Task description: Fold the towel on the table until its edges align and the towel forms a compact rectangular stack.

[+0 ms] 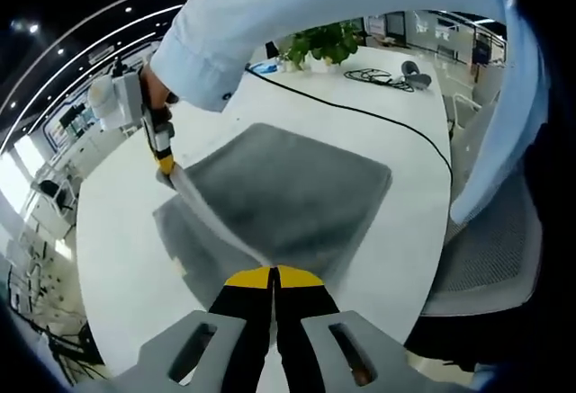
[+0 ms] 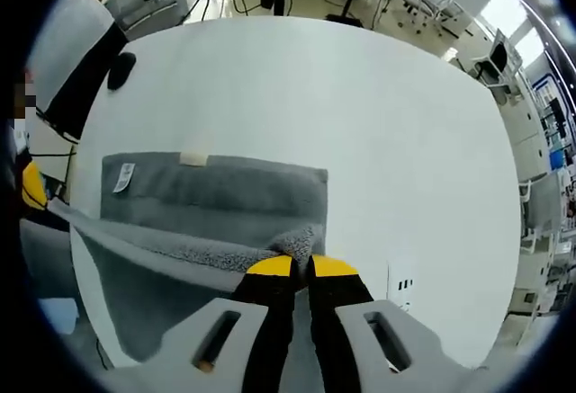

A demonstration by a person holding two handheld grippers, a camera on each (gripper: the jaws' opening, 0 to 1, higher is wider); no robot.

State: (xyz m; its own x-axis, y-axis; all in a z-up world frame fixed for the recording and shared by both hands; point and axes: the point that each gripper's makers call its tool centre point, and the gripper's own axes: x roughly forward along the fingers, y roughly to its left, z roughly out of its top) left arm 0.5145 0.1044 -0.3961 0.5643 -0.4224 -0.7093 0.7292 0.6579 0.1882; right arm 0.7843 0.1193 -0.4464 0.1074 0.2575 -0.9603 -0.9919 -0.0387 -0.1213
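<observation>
The left gripper (image 1: 273,278) has its jaws pinched on one corner of the grey towel (image 1: 288,191); the right gripper (image 2: 301,267) pinches another, lifting that edge taut above the rest, spread on the white table (image 2: 378,132).

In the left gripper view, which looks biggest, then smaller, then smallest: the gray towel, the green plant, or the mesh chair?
1. Gray towel, it covers the most of the picture.
2. Mesh chair, clearly smaller, though it runs out of the picture.
3. Green plant, smallest, but it stands far back on the white table, so it may really be bigger.
</observation>
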